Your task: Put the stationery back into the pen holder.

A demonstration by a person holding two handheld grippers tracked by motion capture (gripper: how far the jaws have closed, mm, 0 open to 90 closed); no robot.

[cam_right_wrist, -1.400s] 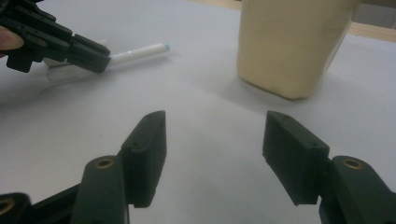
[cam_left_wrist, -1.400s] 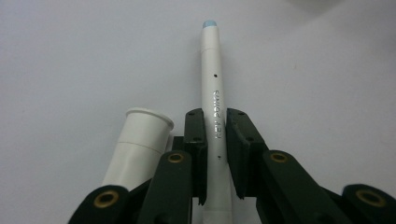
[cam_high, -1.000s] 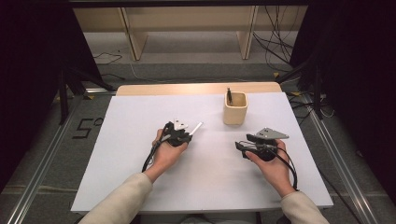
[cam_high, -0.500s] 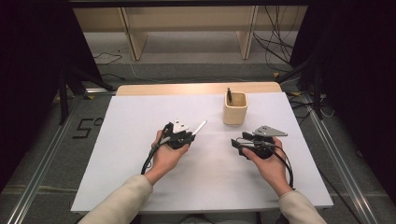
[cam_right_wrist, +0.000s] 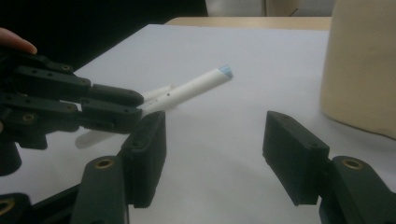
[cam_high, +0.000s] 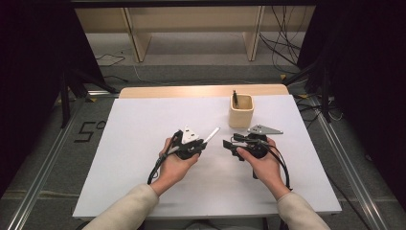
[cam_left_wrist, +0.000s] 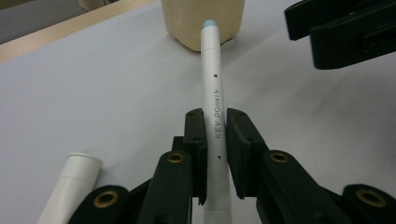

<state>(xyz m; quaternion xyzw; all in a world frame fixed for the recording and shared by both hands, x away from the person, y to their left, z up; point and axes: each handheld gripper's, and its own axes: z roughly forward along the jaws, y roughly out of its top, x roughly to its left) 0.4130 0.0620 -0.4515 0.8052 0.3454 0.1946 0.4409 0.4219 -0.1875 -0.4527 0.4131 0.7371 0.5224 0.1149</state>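
1. My left gripper (cam_high: 203,143) has its jaws clamped tight on a white pen (cam_left_wrist: 214,109). The barrel runs straight out between the pads, and its pale blue tip points toward the beige cup (cam_high: 241,110).
2. In the left gripper view the print "KEY POINTS" sits on the barrel right between my fingers (cam_left_wrist: 195,140). The pen's tip ends just short of the cup's wall (cam_left_wrist: 187,21) as seen from there; I cannot tell whether any gap is left.
3. Below and to the left of my left fingers lies a second white tube (cam_left_wrist: 70,189), flat on the white sheet (cam_left_wrist: 93,93). It is apart from the pads.
4. My right gripper (cam_high: 229,143) stands with its jaws wide apart and nothing between the pads (cam_right_wrist: 294,156).
5. From the right gripper view, the held pen (cam_right_wrist: 187,91) is raised at a slant ahead of my left-hand pad. The left gripper (cam_right_wrist: 135,105) is close in front of it, near but apart.
6. The cup (cam_right_wrist: 364,65) rises just beyond my right-hand pad, close to that side.
7. In the high view a dark stick (cam_high: 235,97) stands inside the cup, beyond both sets of fingers.
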